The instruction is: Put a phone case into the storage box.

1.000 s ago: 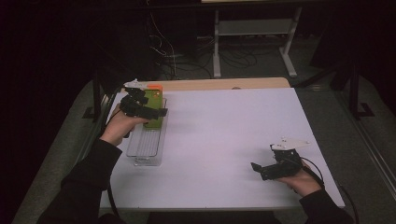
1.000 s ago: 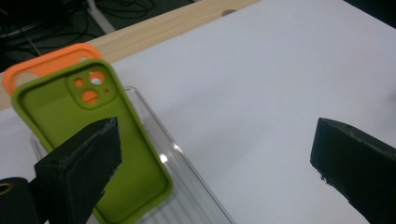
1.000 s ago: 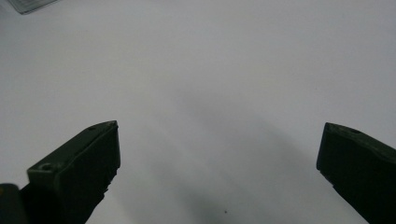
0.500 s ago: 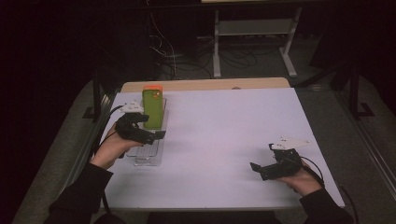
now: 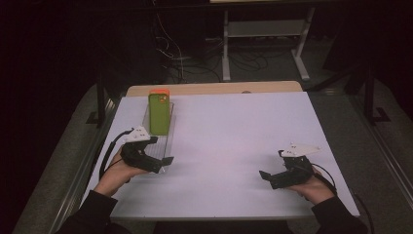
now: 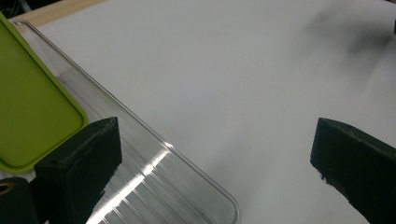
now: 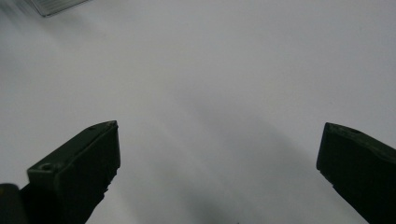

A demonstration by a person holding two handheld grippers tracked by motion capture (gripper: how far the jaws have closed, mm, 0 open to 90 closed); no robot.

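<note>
The left tongs point(image 5: 163, 163) stand apart and empty over the near end of a clear plastic tray point(image 6: 187, 163), whose rounded corner lies between their jaws in the left gripper view, its ribbed floor hard to read under glare. Just beyond them, a green phone point(image 5: 159, 113) with an orange top edge lies in the tray's far end, cut off by the frame's left edge in the left gripper view. Well off to their right, the right tongs point(image 5: 268, 178) also gape empty over the bare white desk point(image 5: 234, 131).
</note>
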